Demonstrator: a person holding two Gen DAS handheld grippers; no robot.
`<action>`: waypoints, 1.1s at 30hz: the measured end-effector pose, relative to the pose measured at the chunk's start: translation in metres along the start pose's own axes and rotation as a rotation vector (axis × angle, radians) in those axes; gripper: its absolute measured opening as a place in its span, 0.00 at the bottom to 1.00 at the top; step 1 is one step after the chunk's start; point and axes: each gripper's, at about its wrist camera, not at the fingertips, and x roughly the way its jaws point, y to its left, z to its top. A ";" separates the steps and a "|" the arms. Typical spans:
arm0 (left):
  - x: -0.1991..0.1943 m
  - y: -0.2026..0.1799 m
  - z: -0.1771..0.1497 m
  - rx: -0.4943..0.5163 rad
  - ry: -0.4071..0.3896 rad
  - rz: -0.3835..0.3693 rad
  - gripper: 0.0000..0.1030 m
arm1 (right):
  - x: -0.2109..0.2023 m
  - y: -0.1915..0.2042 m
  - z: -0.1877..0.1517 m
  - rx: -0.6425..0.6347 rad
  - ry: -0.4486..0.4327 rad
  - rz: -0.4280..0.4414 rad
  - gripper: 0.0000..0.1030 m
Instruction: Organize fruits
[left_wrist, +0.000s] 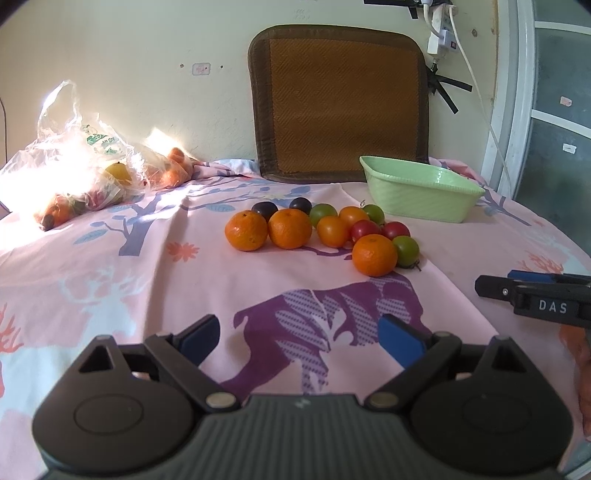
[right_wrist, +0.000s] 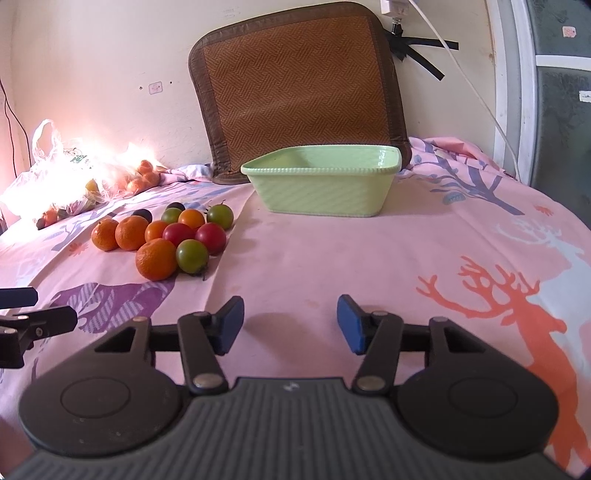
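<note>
A cluster of fruit lies on the pink patterned cloth: three oranges, the nearest one (left_wrist: 373, 255) (right_wrist: 156, 259) in front, with several small red, green, orange and dark tomatoes (left_wrist: 365, 230) (right_wrist: 192, 255) around them. An empty light green basin (left_wrist: 421, 192) (right_wrist: 321, 184) stands behind and to the right of the fruit. My left gripper (left_wrist: 299, 341) is open and empty, low over the cloth in front of the fruit. My right gripper (right_wrist: 290, 325) is open and empty, in front of the basin; it also shows at the right edge of the left wrist view (left_wrist: 532, 295).
A clear plastic bag (left_wrist: 74, 166) (right_wrist: 62, 177) with more fruit lies at the far left in bright sunlight. A brown woven cushion (left_wrist: 338, 99) (right_wrist: 299, 85) leans on the wall behind the basin. A window frame (left_wrist: 517, 110) and hanging cables are at right.
</note>
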 end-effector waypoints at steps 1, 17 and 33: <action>0.000 0.000 0.000 -0.001 0.000 0.000 0.93 | 0.000 0.000 0.000 0.000 0.000 0.000 0.56; -0.004 0.009 0.004 -0.032 0.001 -0.087 0.87 | -0.006 0.004 -0.001 -0.026 -0.022 0.028 0.46; 0.046 -0.010 0.056 0.011 0.087 -0.296 0.75 | 0.015 0.031 0.027 -0.183 0.019 0.210 0.27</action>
